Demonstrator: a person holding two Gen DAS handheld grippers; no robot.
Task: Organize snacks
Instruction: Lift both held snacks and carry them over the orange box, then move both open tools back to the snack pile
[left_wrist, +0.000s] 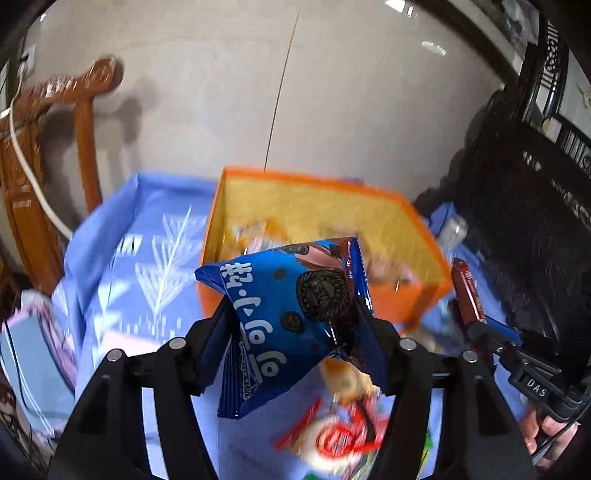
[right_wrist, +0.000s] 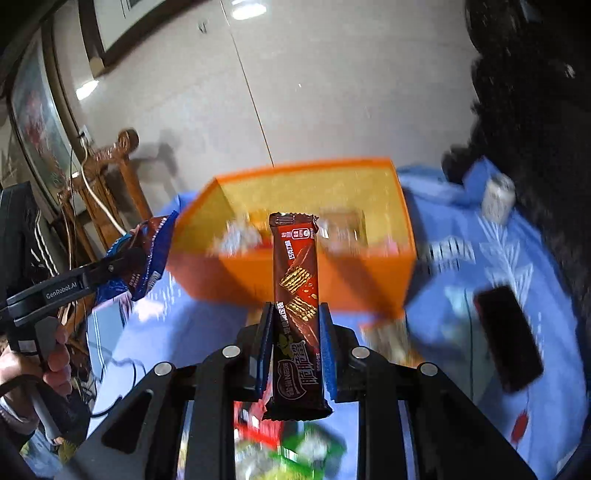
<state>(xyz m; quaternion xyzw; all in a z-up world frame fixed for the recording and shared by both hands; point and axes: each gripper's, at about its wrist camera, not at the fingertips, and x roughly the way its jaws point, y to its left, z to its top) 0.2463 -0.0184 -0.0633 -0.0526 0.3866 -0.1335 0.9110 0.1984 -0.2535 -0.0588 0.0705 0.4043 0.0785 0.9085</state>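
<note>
My left gripper (left_wrist: 291, 314) is shut on a blue cookie packet (left_wrist: 284, 310) and holds it in the air in front of the orange box (left_wrist: 391, 201). My right gripper (right_wrist: 295, 310) is shut on a brown wafer bar (right_wrist: 297, 295), held upright just before the orange box (right_wrist: 295, 273). The box holds several snacks, blurred. Each gripper shows in the other view: the right one with its bar (left_wrist: 467, 291), the left one with its packet (right_wrist: 144, 254). More snack packs lie below the grippers (left_wrist: 340, 432) (right_wrist: 291, 443).
A blue patterned cloth (left_wrist: 147, 258) covers the table. A black phone (right_wrist: 508, 339) and a white can (right_wrist: 498, 197) lie to the right. A wooden chair (left_wrist: 44, 140) stands at the left, dark furniture (left_wrist: 535, 221) at the right.
</note>
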